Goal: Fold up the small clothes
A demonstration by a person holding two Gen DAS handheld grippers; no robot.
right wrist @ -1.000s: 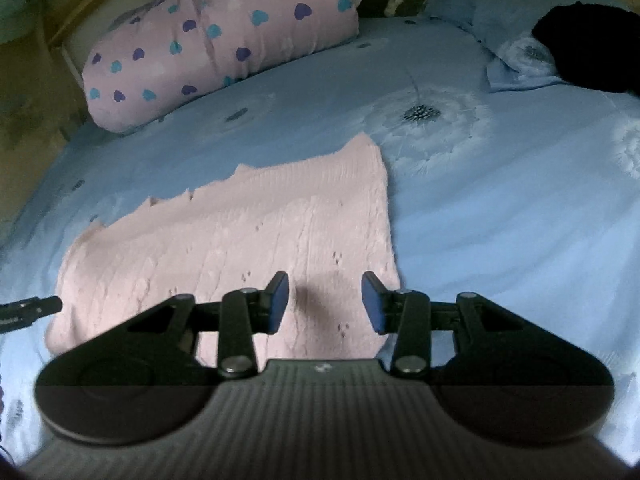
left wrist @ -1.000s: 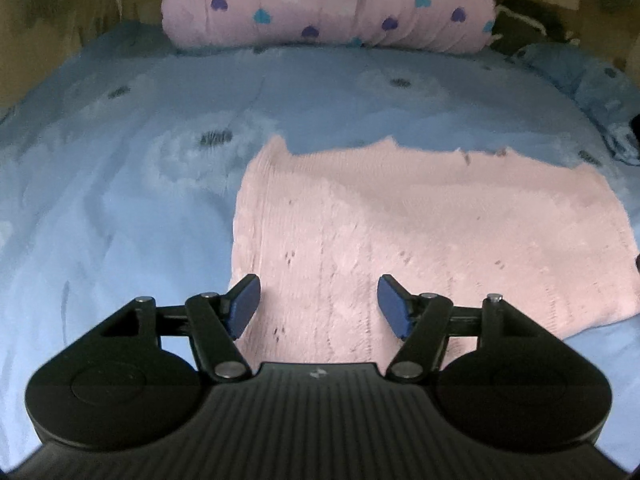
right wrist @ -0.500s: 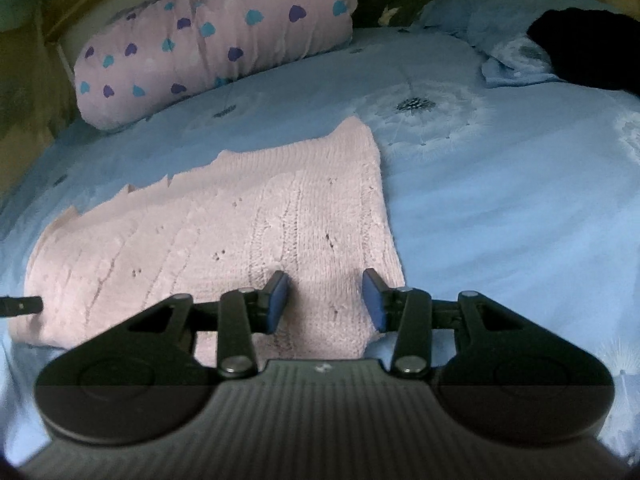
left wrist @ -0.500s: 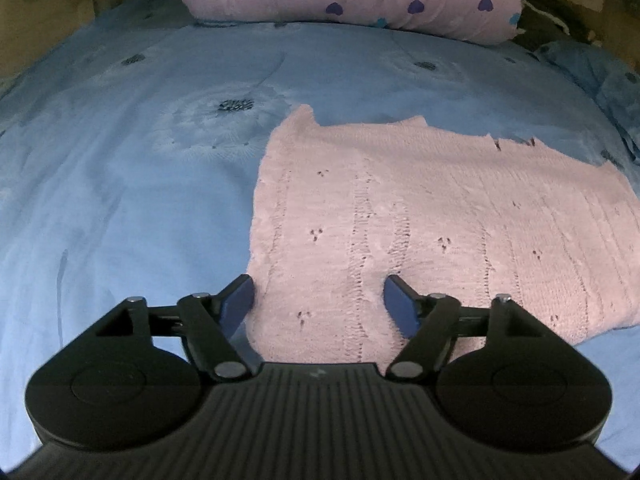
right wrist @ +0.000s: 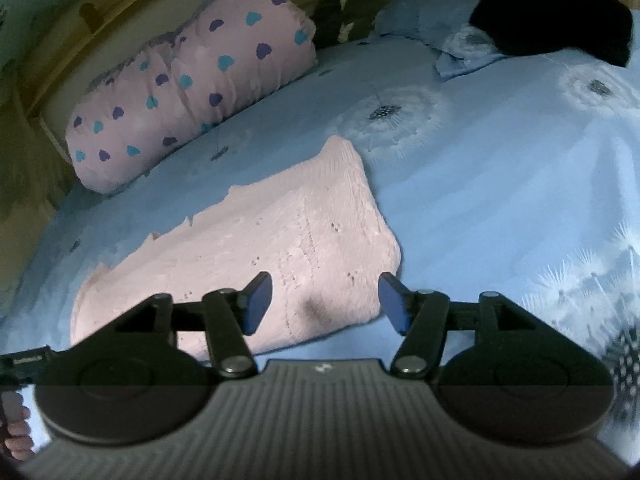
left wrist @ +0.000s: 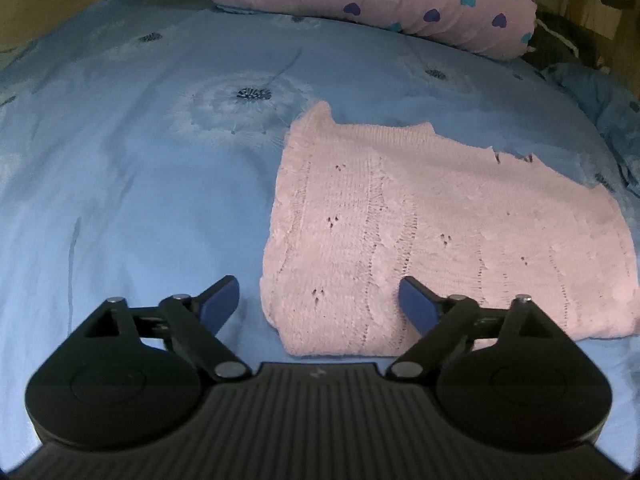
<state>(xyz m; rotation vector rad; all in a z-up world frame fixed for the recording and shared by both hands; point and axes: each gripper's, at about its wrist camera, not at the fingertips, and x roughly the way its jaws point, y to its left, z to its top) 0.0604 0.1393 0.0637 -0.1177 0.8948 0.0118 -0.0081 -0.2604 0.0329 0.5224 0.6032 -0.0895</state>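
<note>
A pink knitted garment lies flat on the blue bed sheet. It also shows in the right wrist view. My left gripper is open and empty, hovering over the garment's near left corner. My right gripper is open and empty, above the garment's near right corner. Neither gripper holds the cloth.
A pink pillow with heart prints lies at the head of the bed and shows in the right wrist view. A black cloth rests on a blue pillow at far right. The other gripper's tip pokes in at left.
Both grippers have pulled back toward the near edge of the garment and opened wider. The garment lies flat, as before.
</note>
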